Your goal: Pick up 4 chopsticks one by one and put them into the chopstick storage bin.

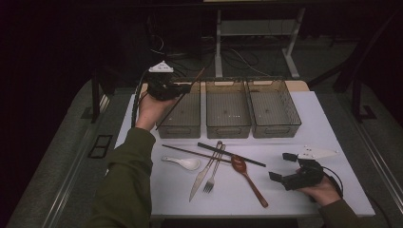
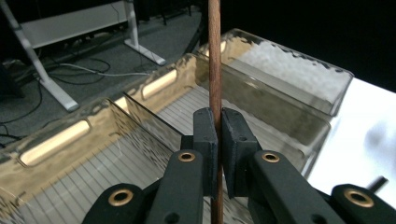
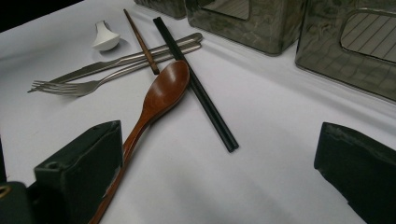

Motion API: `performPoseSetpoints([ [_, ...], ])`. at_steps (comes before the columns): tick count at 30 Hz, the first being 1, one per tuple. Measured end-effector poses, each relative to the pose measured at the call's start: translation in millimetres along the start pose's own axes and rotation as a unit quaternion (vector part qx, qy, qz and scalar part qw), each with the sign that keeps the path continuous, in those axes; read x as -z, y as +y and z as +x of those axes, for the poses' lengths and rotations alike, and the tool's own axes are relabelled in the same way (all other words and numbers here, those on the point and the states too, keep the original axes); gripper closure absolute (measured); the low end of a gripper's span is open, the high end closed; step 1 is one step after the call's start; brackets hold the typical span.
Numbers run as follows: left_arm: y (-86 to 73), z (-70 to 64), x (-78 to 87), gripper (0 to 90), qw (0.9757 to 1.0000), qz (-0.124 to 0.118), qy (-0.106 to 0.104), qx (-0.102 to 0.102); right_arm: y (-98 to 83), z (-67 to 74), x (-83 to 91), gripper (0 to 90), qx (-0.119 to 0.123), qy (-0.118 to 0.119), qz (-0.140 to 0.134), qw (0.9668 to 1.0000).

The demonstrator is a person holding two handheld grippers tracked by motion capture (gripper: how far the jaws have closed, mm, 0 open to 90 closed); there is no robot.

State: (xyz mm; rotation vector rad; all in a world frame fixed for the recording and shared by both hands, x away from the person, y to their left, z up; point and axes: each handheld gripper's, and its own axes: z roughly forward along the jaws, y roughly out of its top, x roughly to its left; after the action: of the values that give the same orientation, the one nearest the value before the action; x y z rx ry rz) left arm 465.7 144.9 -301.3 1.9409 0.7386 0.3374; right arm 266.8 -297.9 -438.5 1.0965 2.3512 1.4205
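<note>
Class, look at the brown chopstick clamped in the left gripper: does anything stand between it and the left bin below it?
Nothing visible does. The left gripper holds the brown chopstick slanted above the left bin, whose open top and ribbed floor look bare.

No legible text, label, brand, number or sign appears on any item or surface in view.

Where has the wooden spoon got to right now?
The wooden spoon lies on the white table, right of the fork in the high view, its bowl resting against the black chopstick, with the right tool open beside its handle.
</note>
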Motion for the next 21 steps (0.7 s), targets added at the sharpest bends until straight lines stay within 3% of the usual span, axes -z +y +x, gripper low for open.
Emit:
performPoseSetpoints([
  [8, 2.8, 15.6, -8.8, 83.7, 0.9994, -0.029, 0.019, 0.008, 0.4, 0.0, 0.9, 1.0, -0.002, 0.003, -0.005, 1.0000],
  [13, -5.1, 27.5, -15.2, 83.7, 0.9988, -0.033, 0.033, 0.013, 0.6, 0.4, 0.9, 1.0, -0.002, 0.004, -0.007, 1.0000],
  [21, -14.5, 35.4, -22.2, 83.7, 0.9980, -0.039, 0.046, 0.021, 0.4, 0.8, 1.3, 1.0, -0.002, 0.005, -0.007, 1.0000],
])
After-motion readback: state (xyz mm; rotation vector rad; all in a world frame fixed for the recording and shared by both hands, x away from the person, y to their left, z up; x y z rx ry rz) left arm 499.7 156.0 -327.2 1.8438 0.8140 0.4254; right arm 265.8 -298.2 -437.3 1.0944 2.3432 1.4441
